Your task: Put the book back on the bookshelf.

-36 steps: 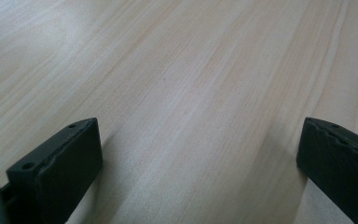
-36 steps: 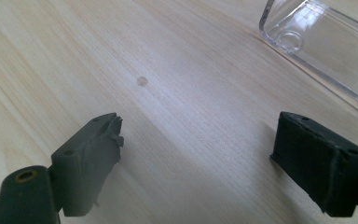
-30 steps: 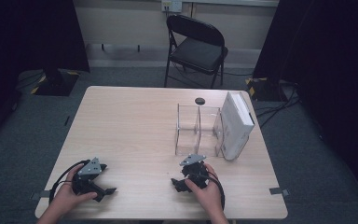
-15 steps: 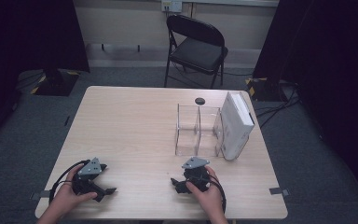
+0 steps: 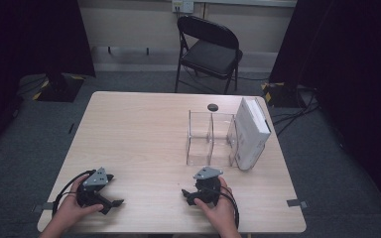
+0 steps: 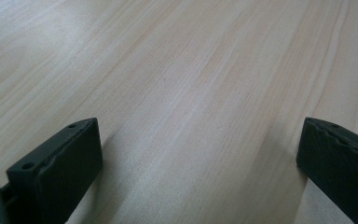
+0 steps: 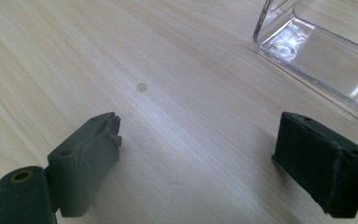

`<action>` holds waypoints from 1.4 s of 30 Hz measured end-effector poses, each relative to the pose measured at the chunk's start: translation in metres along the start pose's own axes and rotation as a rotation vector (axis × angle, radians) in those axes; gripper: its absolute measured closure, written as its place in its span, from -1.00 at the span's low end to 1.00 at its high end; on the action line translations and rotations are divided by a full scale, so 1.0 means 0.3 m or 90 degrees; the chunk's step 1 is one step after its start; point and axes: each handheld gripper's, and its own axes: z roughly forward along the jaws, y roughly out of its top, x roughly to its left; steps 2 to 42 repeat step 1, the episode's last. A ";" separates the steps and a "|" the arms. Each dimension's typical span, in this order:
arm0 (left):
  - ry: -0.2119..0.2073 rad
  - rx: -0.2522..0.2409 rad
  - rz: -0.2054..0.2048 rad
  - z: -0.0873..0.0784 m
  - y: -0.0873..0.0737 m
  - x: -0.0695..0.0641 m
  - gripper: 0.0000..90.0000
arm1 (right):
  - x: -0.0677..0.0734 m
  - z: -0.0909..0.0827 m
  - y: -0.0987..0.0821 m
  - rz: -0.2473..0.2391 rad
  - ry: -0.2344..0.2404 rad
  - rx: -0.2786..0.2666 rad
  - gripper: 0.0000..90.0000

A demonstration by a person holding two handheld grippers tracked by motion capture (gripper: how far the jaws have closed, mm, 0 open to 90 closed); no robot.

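My left gripper (image 5: 109,191) rests low on the light wooden table (image 5: 139,134) near its front left corner, held by a hand. In the left gripper view the left gripper (image 6: 200,158) stands open over bare wood. My right gripper (image 5: 197,186) sits near the front edge, just short of a clear acrylic organiser (image 5: 211,140). In the right gripper view the right gripper (image 7: 200,154) is open with nothing between its jaws, and a corner of the clear organiser (image 7: 317,42) lies ahead to the right.
A white box (image 5: 252,131) stands upright against the organiser's right side. A small black disc (image 5: 212,106) lies behind it. A black folding chair (image 5: 209,49) stands beyond the far edge. A tiny round mark (image 7: 141,87) shows on the wood.
My right gripper has shifted slightly toward the near edge of the table. The left gripper has stayed where it was.
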 end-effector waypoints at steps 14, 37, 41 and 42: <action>0.000 0.000 0.000 0.000 0.000 0.000 -1.00 | 0.000 0.000 0.000 0.000 0.000 0.000 -0.72; 0.000 0.000 0.000 0.000 0.000 0.000 -1.00 | 0.000 0.000 0.000 0.000 0.000 0.000 -0.72; 0.000 0.000 0.000 0.000 0.000 0.000 -1.00 | 0.000 0.000 0.000 0.000 0.000 0.000 -0.72; 0.000 0.000 0.000 0.000 0.000 0.000 -1.00 | 0.000 0.000 0.000 0.000 0.000 0.000 -0.72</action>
